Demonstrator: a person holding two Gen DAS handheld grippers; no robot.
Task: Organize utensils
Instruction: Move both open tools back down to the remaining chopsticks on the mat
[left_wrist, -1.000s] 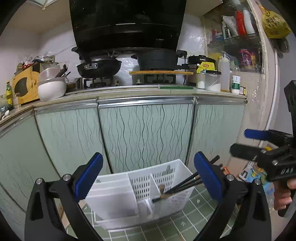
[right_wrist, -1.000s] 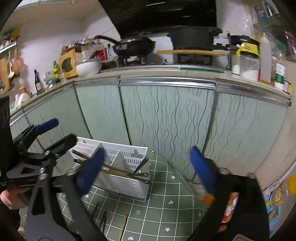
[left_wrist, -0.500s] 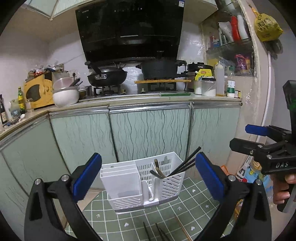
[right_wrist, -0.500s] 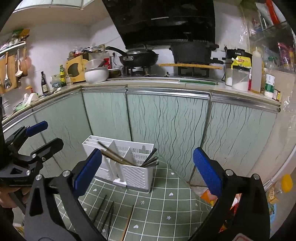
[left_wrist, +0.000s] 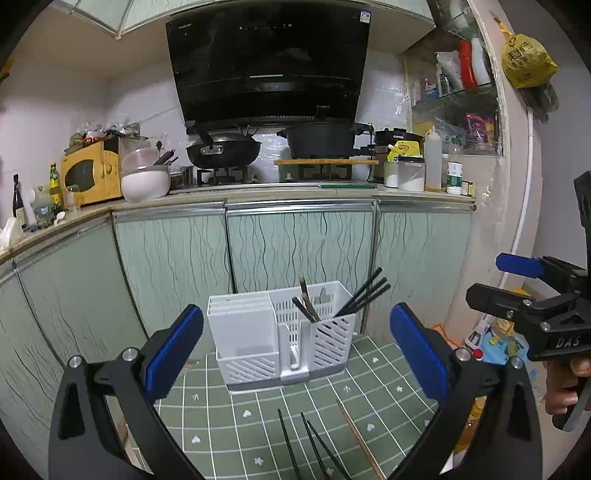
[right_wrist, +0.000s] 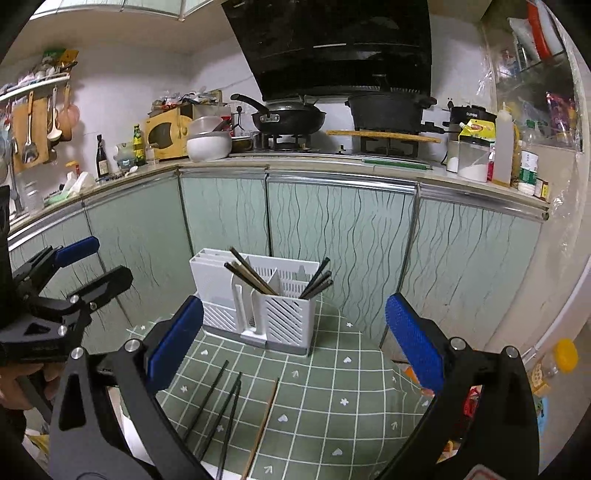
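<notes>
A white utensil caddy (left_wrist: 280, 332) stands on a green checked tablecloth (left_wrist: 236, 424); it also shows in the right wrist view (right_wrist: 258, 302). Black chopsticks (left_wrist: 364, 297) lean in its right slotted compartment and brown ones (left_wrist: 306, 302) in the middle. Three black chopsticks (right_wrist: 221, 410) and one wooden chopstick (right_wrist: 264, 424) lie loose on the cloth in front. My left gripper (left_wrist: 295, 354) is open and empty, back from the caddy. My right gripper (right_wrist: 295, 343) is open and empty too, above the loose chopsticks.
Green kitchen cabinets (left_wrist: 295, 251) run behind the table under a counter with a wok (left_wrist: 221, 149), a pot (left_wrist: 319, 140), a yellow microwave (left_wrist: 90, 177) and jars. Bottles and bags stand on the floor at the right (left_wrist: 495, 339).
Both grippers have drawn back and risen from the caddy, so it looks smaller and the loose chopsticks on the cloth have come into view. Both stay open.
</notes>
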